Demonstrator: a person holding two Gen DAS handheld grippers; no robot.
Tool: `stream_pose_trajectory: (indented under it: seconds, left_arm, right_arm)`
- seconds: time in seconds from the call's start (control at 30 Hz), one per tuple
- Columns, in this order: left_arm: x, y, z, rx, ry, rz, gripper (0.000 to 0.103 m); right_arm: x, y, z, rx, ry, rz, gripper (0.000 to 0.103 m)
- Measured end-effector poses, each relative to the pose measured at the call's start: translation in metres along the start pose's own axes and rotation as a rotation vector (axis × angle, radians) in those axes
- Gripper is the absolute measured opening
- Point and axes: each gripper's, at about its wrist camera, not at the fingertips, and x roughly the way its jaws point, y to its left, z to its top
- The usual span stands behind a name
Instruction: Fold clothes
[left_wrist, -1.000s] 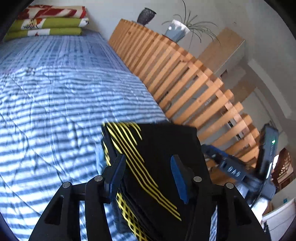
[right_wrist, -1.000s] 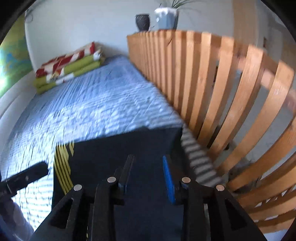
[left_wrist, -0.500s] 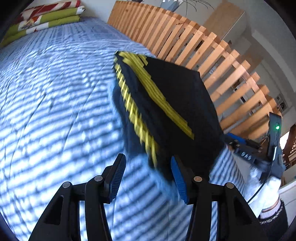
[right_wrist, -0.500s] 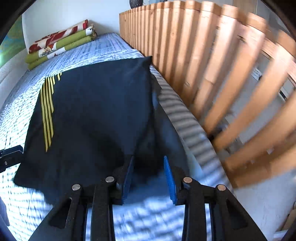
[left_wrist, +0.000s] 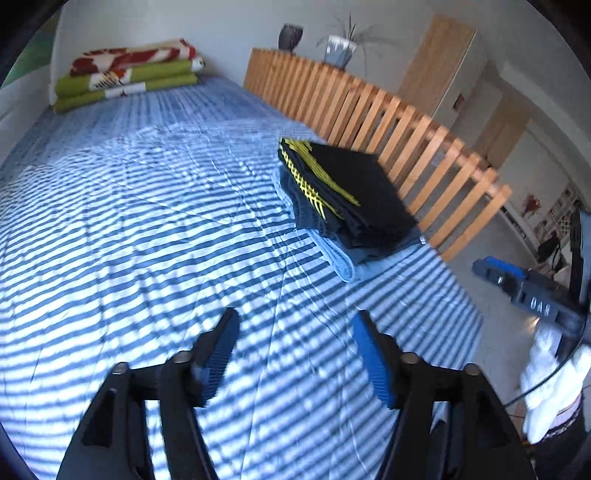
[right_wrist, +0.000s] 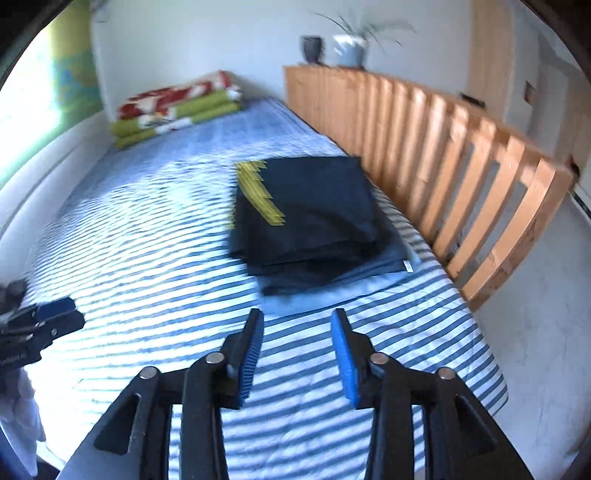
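A folded black garment with yellow stripes (left_wrist: 343, 188) (right_wrist: 310, 206) tops a small pile of folded clothes on the blue striped bedspread (left_wrist: 129, 229) (right_wrist: 147, 258), close to the wooden slat rail. Beneath it lie a dark blue piece and a light blue piece (left_wrist: 340, 258) (right_wrist: 314, 299). My left gripper (left_wrist: 295, 332) hangs open over the bedspread, well short of the pile, nothing between its fingers. My right gripper (right_wrist: 297, 332) is open too, just in front of the pile's near edge. The right gripper (left_wrist: 532, 291) also shows at the right of the left wrist view.
A wooden slat rail (left_wrist: 399, 133) (right_wrist: 443, 155) runs along the bed's right side. Folded red and green blankets (left_wrist: 125, 74) (right_wrist: 173, 107) lie at the far end. A dark vase (left_wrist: 290, 35) and a potted plant (left_wrist: 340, 48) stand on the rail's top. Floor lies beyond the bed's near right corner.
Both grippers have let go of the black garment and drawn back from it. The garment now rests on top of the pile by the rail.
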Motion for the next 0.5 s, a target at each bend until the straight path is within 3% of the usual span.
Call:
stream_pose_trajectory:
  seconds: [0.13,0.3,0.5]
  left_arm:
    - [-0.058,0.000,-0.029,0.000,-0.042,0.033,0.077]
    - [-0.116,-0.003,-0.073,0.001,-0.090,0.056,0.091]
    - [-0.178,-0.006,-0.129,-0.033,-0.162,0.106,0.096]
  right_arm:
    - [-0.043,0.042,-0.029,-0.037,-0.021,0.091,0.041]
    - [-0.081,0.081,-0.066,-0.036,-0.058,0.059,0.043]
    - [-0.117,0.107,-0.107,-0.002,-0.078,0.037,0.048]
